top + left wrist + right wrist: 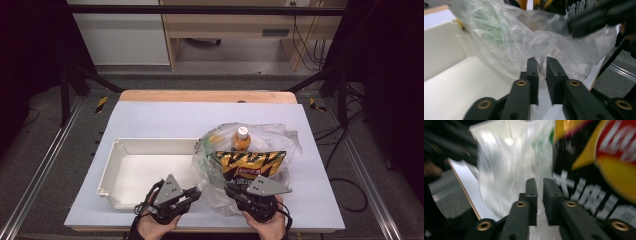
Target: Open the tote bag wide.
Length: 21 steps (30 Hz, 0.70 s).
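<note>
Crinkled clear plastic bag [250,150] is sitting on the pale blue tabletop [165,117] in the high view, just right of an open white rectangular bin [120,170] and touching its right end; inside it an orange drink bottle with a white cap [242,139] is standing behind a black-and-yellow crisp packet [249,165]. Both hands are coming in from the bottom edge, the left gripper [192,194] pointing at the bag's near left edge and the right gripper [231,191] at its near front. In the left gripper view, the jaws are standing nearly closed with a fold of the bag [541,50] pinched in the narrow gap, the bin [446,75] lying to the left. In the right gripper view, which is blurring, the jaws are likewise nearly closed on the plastic film [504,170], with the crisp packet [599,182] pressing close at the right.
</note>
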Motion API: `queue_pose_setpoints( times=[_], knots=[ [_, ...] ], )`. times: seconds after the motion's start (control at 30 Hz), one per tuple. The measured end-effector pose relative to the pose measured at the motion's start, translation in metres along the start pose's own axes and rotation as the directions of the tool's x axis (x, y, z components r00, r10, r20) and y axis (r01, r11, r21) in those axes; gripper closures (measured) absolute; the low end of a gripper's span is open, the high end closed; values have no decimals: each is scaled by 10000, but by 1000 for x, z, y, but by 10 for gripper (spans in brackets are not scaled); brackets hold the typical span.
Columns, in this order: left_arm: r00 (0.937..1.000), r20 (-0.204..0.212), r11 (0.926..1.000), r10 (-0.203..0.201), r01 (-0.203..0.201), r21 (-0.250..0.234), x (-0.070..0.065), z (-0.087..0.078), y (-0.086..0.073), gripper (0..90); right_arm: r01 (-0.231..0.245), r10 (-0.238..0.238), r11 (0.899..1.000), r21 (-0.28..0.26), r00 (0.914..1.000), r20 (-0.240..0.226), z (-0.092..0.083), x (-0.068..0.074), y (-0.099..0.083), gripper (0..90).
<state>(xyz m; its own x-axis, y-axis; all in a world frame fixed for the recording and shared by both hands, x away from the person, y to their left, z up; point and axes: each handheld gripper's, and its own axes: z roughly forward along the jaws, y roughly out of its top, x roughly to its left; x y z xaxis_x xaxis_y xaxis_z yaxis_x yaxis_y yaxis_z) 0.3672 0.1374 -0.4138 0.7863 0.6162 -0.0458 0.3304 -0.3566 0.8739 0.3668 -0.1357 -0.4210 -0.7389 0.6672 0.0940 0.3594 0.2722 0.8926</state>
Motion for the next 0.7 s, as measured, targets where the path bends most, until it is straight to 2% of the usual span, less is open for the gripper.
queue_pose_setpoints(
  times=[0.07,0.2,0.23,0.33,0.4,0.5,0.63,0.7],
  knots=[
    [9999,-48,9997,-100,99,-203,5,-8,2,719,13,-15,9998,216,10000,93,3,-1,-4,882],
    [9976,-633,9977,-276,235,-643,18,-29,-1,588,-6,-26,9974,718,9990,448,8,-6,-12,900],
    [9963,-779,9969,-369,312,-729,22,-33,-1,589,-34,-6,9968,803,9988,495,9,-7,-13,900],
    [9892,-1010,9884,-1060,937,-1194,40,-45,3,606,-91,44,9955,942,9987,499,11,-7,-16,900],
    [9867,-1218,9846,-1078,890,-1506,45,-47,13,636,-96,47,9947,1025,9989,475,12,-7,-18,899],
    [9881,-1146,9791,-1022,795,-1870,48,-41,33,669,-105,62,9948,1018,9991,419,11,-7,-21,865],
    [9901,-1229,9799,-686,438,-1944,44,-19,60,677,-129,104,9980,620,9991,409,0,-8,-21,812],
    [9900,-1298,9815,-552,299,-1893,45,-6,71,652,-232,214,9991,356,9984,514,-9,-11,-21,780]
  ],
)
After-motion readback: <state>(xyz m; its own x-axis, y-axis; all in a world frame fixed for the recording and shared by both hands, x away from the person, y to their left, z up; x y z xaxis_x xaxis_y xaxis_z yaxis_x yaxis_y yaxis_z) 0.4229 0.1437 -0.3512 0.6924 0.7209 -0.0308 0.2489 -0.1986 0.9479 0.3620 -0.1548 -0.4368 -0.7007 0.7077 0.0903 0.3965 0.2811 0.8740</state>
